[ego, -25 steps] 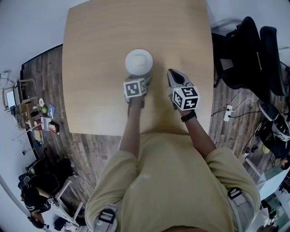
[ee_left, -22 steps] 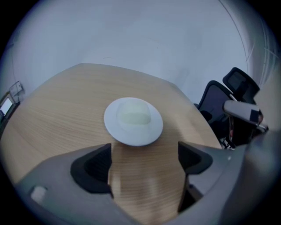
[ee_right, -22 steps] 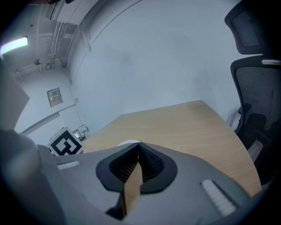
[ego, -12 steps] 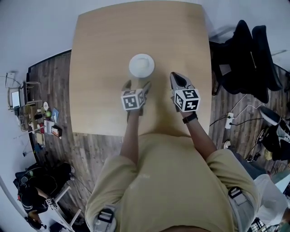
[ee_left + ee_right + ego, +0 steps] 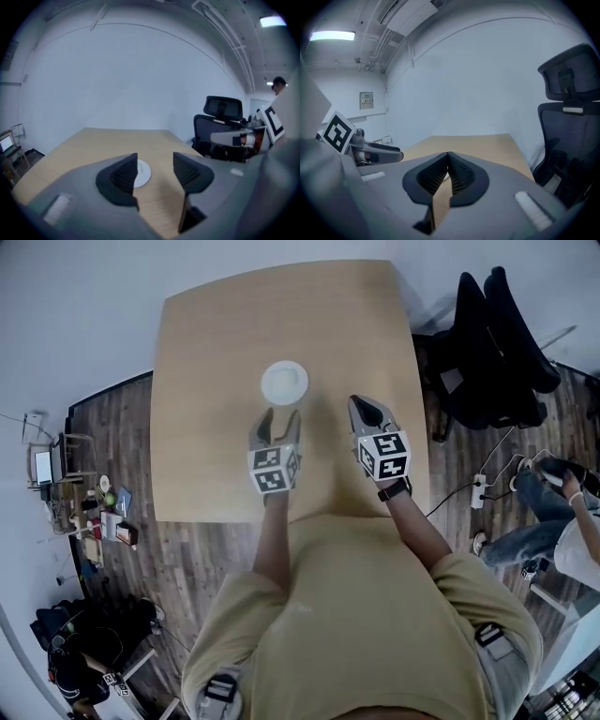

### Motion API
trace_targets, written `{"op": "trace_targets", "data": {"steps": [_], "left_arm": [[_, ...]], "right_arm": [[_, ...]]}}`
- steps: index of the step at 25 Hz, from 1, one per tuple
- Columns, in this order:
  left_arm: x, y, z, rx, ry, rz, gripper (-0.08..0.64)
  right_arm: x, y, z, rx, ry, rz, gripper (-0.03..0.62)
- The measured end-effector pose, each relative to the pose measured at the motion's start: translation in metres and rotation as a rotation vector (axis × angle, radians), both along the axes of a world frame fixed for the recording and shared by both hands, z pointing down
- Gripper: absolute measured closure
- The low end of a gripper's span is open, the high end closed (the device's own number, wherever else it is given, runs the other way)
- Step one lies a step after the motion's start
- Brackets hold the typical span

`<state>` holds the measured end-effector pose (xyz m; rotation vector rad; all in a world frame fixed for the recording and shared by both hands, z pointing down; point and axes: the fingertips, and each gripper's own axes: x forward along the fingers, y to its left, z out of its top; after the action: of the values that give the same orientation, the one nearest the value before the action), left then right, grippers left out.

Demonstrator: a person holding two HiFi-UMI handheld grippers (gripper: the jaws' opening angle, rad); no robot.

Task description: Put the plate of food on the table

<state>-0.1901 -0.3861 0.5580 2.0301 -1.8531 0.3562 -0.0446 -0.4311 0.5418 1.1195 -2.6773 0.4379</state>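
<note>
Resting on one wooden table (image 5: 211, 334) is one white plate (image 5: 284, 382).

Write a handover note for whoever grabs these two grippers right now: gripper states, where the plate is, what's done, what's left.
Left gripper: jaws closing, nothing between them; it is just short of the plate, not touching it.
Right gripper: shut, empty, over the table beside the left one.
Plate: flat on the table, near its middle, clear of both grippers.
Done: the plate is set down.
Left: probably only moving the grippers away. What is on the plate can't be made out.
</note>
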Motion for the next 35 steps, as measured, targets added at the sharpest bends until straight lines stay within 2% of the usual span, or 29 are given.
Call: {"op": "trace_targets", "data": {"steps": [7,11,16,20,28,35], "left_arm": [[0.044,0.029,-0.045,0.146,-0.023,0.022,0.456],[0.061,0.041,-0.064,0.203,-0.037,0.016,0.554],[0.077,0.049,-0.081,0.256,-0.051,0.002,0.557],[0.092,0.058,-0.088,0.286,-0.06,0.022,0.557],[0.117,0.069,-0.078,0.266,-0.039,0.057,0.557],[0.13,0.078,-0.062,0.23,-0.022,0.067,0.557]], "right_arm": [[0.032,0.032,-0.039,0.111,-0.008,0.035,0.588],[0.055,0.046,-0.057,0.163,0.001,0.077,0.588],[0.082,0.056,-0.069,0.198,0.022,0.125,0.588],[0.101,0.066,-0.073,0.21,0.02,0.154,0.588],[0.128,0.081,-0.07,0.202,0.031,0.187,0.588],[0.135,0.091,-0.064,0.194,0.044,0.174,0.588]]}}
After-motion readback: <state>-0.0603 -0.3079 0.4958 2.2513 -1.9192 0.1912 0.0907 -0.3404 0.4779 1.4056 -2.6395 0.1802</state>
